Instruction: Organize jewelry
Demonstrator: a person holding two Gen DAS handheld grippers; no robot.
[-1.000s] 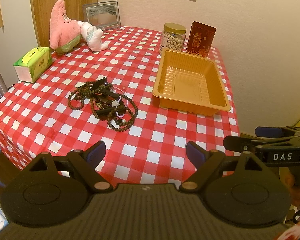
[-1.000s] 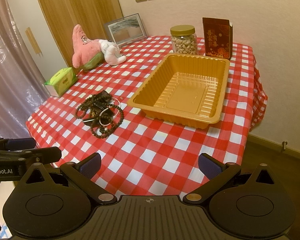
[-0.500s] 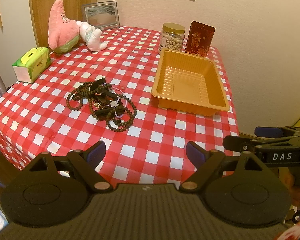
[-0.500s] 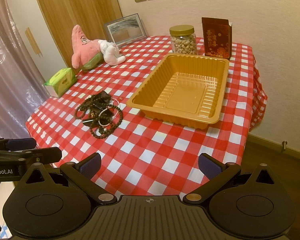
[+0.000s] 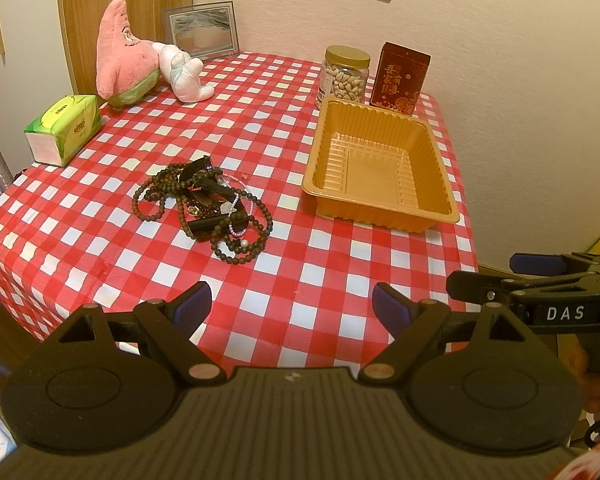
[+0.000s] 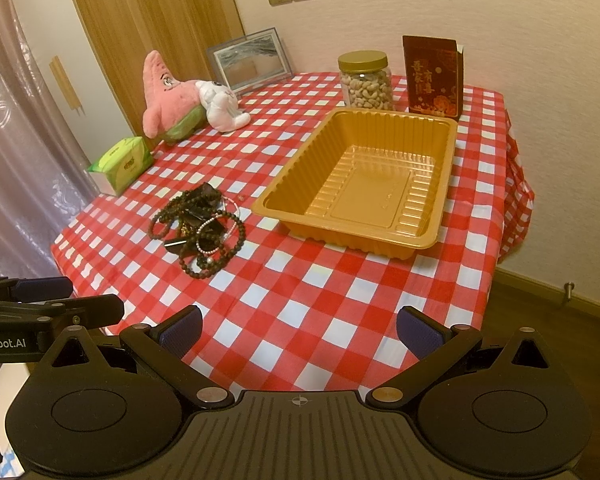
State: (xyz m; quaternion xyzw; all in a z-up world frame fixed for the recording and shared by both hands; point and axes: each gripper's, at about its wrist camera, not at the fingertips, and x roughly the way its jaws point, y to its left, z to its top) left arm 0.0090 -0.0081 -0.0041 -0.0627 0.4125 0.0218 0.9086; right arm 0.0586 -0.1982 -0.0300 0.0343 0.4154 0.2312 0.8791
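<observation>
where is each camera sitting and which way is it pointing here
Left wrist: sits on the left gripper at the table's near edge, facing the wall across the jewelry pile; its own open fingers show, the right gripper at right.
Right wrist: sits on the right gripper, further right, facing the orange tray; its own open fingers show, the left gripper at left.
Shared: pile, tray, nut jar, red box, plush star, tissue pack.
</observation>
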